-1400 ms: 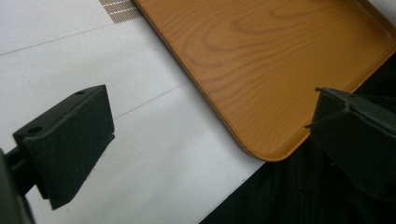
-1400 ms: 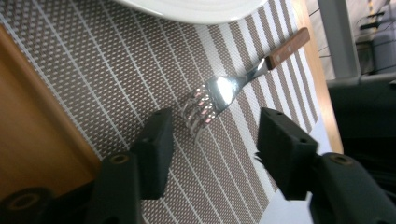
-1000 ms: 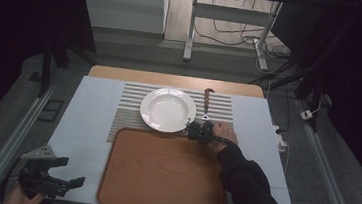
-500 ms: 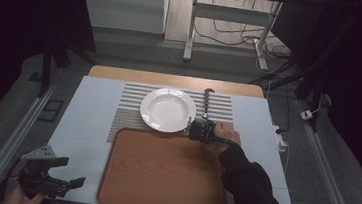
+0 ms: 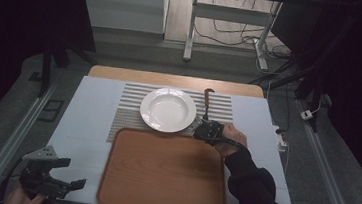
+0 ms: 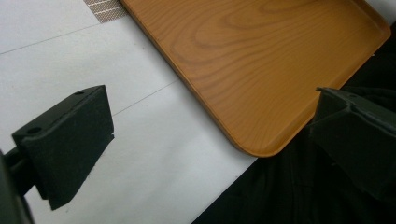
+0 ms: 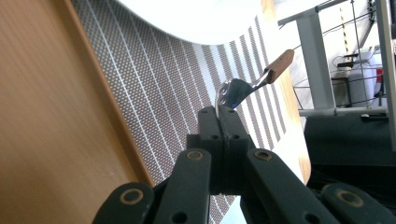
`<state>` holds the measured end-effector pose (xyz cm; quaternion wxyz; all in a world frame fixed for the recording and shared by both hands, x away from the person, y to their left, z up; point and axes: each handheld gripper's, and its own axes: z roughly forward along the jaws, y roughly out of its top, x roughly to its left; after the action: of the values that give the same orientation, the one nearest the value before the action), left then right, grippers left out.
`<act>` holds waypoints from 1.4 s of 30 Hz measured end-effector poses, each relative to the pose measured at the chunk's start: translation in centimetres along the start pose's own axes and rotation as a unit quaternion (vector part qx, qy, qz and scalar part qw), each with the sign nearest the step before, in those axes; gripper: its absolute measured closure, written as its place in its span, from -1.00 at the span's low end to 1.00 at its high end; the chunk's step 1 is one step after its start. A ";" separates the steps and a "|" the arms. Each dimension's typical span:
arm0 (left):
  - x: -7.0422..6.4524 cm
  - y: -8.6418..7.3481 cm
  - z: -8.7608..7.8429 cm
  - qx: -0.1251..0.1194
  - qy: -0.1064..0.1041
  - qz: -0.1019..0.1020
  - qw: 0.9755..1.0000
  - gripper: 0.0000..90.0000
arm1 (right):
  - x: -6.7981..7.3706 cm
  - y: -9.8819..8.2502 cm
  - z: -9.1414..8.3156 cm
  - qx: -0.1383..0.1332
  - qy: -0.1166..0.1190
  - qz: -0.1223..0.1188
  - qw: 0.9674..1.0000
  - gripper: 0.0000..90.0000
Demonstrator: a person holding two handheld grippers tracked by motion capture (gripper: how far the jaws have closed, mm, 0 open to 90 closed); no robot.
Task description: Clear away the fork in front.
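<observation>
A spoon (image 5: 207,102) with a brown wooden handle (image 7: 280,65) lies on the striped placemat (image 5: 128,102), just right of a white plate (image 5: 168,110). My right gripper (image 5: 202,122) is at the spoon's near end. In the right gripper view its jaws (image 7: 224,114) are pressed together on the spoon's metal end (image 7: 233,91). My left gripper (image 5: 72,173) is at the table's front left corner. It stands open (image 6: 210,140) with nothing between its fingers, beside the near corner of the wooden tray (image 6: 261,60).
The wooden tray (image 5: 164,173) takes up the front middle of the table, with the placemat and plate behind it. A white cover (image 5: 86,123) lies over the table. Desk legs and cables (image 5: 269,50) are on the floor beyond the far edge.
My right gripper has edged slightly to the right at the near end of the spoon. The left gripper, plate and tray have not moved.
</observation>
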<state>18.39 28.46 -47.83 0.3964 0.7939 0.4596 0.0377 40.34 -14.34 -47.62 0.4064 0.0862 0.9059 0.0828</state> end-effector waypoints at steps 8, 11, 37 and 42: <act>0.1 0.2 0.2 0.003 -0.021 0.004 1.000 -1.00 | -0.4 -0.7 -2.1 -0.032 0.015 0.051 0.998 1.00; 0.0 0.3 0.3 0.001 -0.030 0.009 1.000 -1.00 | -0.3 -0.9 -3.1 -0.051 0.027 0.074 0.996 1.00; -1.0 3.1 1.8 -0.020 -0.073 0.056 0.996 -1.00 | 0.0 -4.1 -9.7 -0.215 0.191 0.220 0.932 1.00; -1.1 4.0 2.2 -0.027 -0.070 0.070 0.995 -1.00 | 0.4 -4.9 -10.5 -0.243 0.226 0.247 0.911 1.00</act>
<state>21.50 25.28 -46.29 0.4452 0.8140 0.3725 0.0218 31.75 -19.90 -42.07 0.1660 0.1850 0.8751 0.4152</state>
